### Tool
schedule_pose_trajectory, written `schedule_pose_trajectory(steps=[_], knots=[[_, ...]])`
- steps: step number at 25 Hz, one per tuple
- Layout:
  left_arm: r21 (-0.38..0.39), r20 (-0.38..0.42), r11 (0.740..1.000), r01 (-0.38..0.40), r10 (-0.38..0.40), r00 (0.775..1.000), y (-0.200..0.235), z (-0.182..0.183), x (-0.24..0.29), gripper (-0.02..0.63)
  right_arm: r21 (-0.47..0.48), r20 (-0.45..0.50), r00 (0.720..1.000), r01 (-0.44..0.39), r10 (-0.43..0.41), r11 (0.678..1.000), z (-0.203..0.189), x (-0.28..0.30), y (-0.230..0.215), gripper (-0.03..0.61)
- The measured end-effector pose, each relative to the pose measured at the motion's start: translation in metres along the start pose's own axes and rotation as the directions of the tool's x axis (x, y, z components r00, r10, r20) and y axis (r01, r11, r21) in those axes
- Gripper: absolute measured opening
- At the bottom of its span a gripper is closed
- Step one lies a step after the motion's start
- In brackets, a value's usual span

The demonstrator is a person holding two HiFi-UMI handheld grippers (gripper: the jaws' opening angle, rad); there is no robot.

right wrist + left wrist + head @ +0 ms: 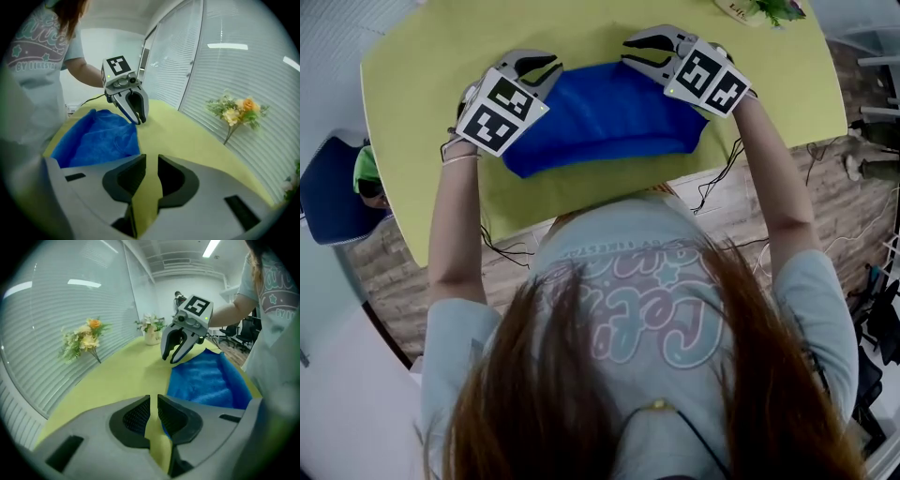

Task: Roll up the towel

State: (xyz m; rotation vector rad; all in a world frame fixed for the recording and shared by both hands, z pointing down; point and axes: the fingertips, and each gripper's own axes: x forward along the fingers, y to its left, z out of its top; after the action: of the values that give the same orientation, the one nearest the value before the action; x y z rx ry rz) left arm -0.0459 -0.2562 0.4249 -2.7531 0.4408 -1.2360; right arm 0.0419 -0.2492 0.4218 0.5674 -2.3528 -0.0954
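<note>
The blue towel (600,122) lies crosswise on the yellow desk (431,75), close to the edge by the person, and its near long edge is raised in a thick fold. The left gripper (551,69) sits at the towel's left end with its jaws pressed almost together, only a slit of desk showing between them, and pinches nothing. The right gripper (630,52) sits at the right end with its jaws a little spread over bare desk just beside the cloth. Flowers (86,338) lean by the window blinds, and a vase (151,336) stands at the desk's far end.
</note>
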Motion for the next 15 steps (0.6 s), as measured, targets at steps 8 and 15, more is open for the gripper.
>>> schedule_pose_trajectory(steps=[8, 15], knots=[[-0.218, 0.015, 0.960, 0.173, -0.174, 0.985, -0.001, -0.004, 0.001, 0.080, 0.186, 0.016, 0.989, -0.150, 0.150, 0.971, 0.008, 0.019, 0.009, 0.131], [-0.180, -0.058, 0.961, 0.211, -0.225, 0.973, -0.015, -0.014, 0.007, 0.109, 0.223, 0.066, 0.984, -0.174, 0.164, 0.959, 0.018, 0.014, 0.004, 0.156]])
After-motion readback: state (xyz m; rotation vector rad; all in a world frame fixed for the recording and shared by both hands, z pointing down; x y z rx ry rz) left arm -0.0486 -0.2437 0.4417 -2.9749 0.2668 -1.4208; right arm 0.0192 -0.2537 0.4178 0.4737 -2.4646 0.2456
